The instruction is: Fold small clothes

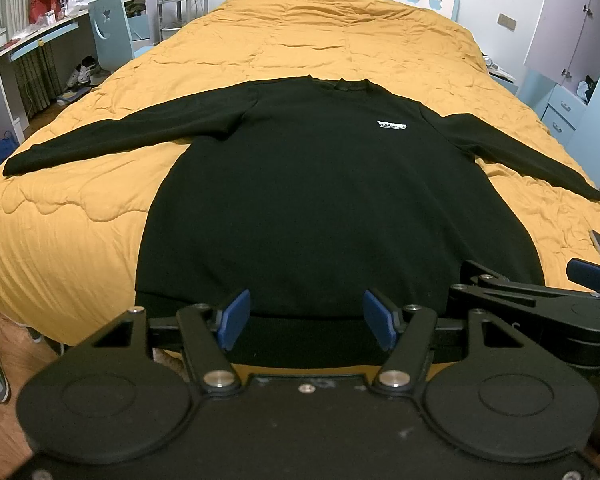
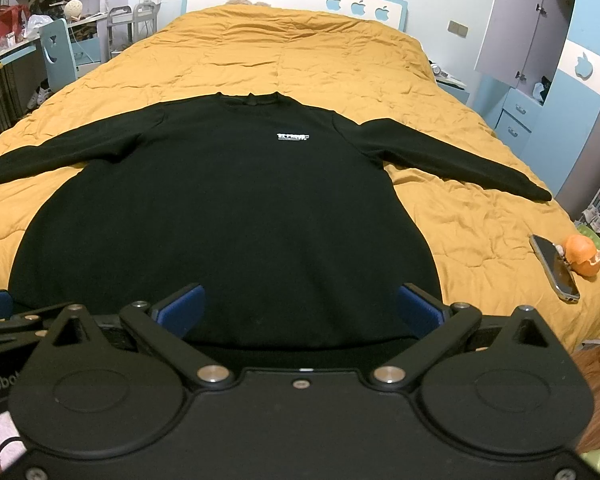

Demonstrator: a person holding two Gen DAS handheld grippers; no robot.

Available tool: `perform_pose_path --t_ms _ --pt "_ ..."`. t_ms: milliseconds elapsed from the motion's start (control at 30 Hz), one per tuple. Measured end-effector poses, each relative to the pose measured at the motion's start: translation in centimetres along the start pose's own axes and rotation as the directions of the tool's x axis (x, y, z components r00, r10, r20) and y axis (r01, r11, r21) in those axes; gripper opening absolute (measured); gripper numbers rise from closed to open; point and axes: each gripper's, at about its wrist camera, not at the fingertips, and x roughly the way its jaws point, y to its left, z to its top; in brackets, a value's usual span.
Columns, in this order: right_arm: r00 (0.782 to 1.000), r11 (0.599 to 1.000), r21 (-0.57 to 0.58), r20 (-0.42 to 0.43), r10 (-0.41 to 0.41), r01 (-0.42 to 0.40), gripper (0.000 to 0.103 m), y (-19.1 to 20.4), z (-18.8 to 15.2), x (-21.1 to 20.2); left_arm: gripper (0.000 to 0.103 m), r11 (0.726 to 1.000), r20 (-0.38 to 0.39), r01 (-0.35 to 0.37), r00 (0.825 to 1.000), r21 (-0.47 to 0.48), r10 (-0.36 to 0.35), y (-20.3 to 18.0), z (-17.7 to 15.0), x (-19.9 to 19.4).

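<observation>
A black long-sleeved sweatshirt lies flat, front up, on the yellow quilt, sleeves spread to both sides, a small white logo on its chest. It also shows in the right wrist view. My left gripper is open and empty, hovering over the near hem. My right gripper is open and empty over the same hem, further right; it also shows at the right edge of the left wrist view.
A phone and an orange toy lie on the quilt's right near corner. A desk and blue chair stand left of the bed, a blue wardrobe to the right, shoes on the floor.
</observation>
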Motion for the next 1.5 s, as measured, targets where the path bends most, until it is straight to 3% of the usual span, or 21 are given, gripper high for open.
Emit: perform_pose_path --t_ms 733,1100,1233,1333,1433,1500 --pt "1.0 1.0 0.0 -0.009 -0.006 0.006 0.103 0.2 0.1 -0.1 0.066 1.0 -0.009 0.004 1.0 0.0 -0.004 0.0 0.1 0.3" --pt "1.0 1.0 -0.001 -0.018 -0.006 0.006 0.103 0.3 0.9 1.0 0.066 0.999 -0.015 0.041 0.999 0.014 -0.041 0.4 1.1 1.9" --pt "0.999 1.0 -0.001 0.046 0.028 -0.028 0.103 0.9 2.7 1.4 0.066 0.999 0.034 0.038 0.999 -0.009 -0.038 2.8 2.6 2.5" --pt "0.991 0.998 -0.032 0.121 0.063 -0.059 0.103 2.3 4.4 1.9 0.066 0.988 0.07 0.112 0.992 -0.105 -0.104 6.5 3.8 3.1" --pt "0.979 0.986 -0.098 0.144 0.145 -0.132 0.103 4.7 6.0 3.3 0.066 0.949 0.123 0.21 0.975 -0.237 -0.185 11.6 4.6 3.8" --pt "0.973 0.972 -0.156 0.124 0.196 -0.176 0.103 6.6 6.6 4.5 0.066 0.919 0.183 0.237 0.965 -0.314 -0.187 15.4 4.9 4.1"
